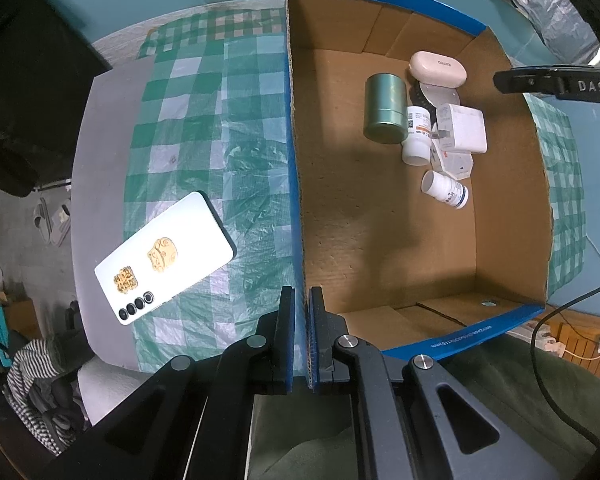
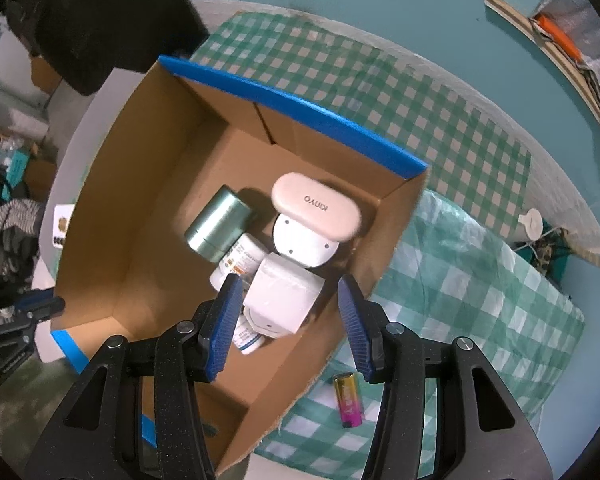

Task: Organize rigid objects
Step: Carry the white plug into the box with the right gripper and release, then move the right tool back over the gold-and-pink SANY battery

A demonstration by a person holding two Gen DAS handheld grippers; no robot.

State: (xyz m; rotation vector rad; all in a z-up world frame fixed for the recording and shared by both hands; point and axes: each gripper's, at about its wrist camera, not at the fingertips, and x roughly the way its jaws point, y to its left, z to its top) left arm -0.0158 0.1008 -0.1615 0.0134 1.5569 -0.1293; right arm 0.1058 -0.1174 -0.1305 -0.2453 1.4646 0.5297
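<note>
Cardboard, brown inside and blue outside, forms the open box (image 1: 380, 220) that stands on the green-checked cloth (image 1: 204, 128). A cluster of items is gathered toward the box's far right corner, at about 1 o'clock in the left wrist view: a green metal tin (image 1: 385, 109) lying on its side, a pink oval case (image 1: 437, 69) resting on a white round device (image 2: 302, 242), a white square adapter (image 1: 462, 129), and two white pill bottles (image 1: 417, 136) (image 1: 446, 190).

The box's near-left wall is pinched between the pressed-together tongs of the left gripper (image 1: 301, 316), at 6 o'clock in that view. The right gripper (image 2: 290, 312) is held above the cluster, its blue pads spread apart with nothing pressed between them; the adapter is seen below the gap.

Outside the box, a white phone (image 1: 166, 256) lies face down on the cloth at 9 o'clock in the left view, and a small gold-and-pink battery (image 2: 349, 399) lies on the cloth at 5 o'clock in the right view.
</note>
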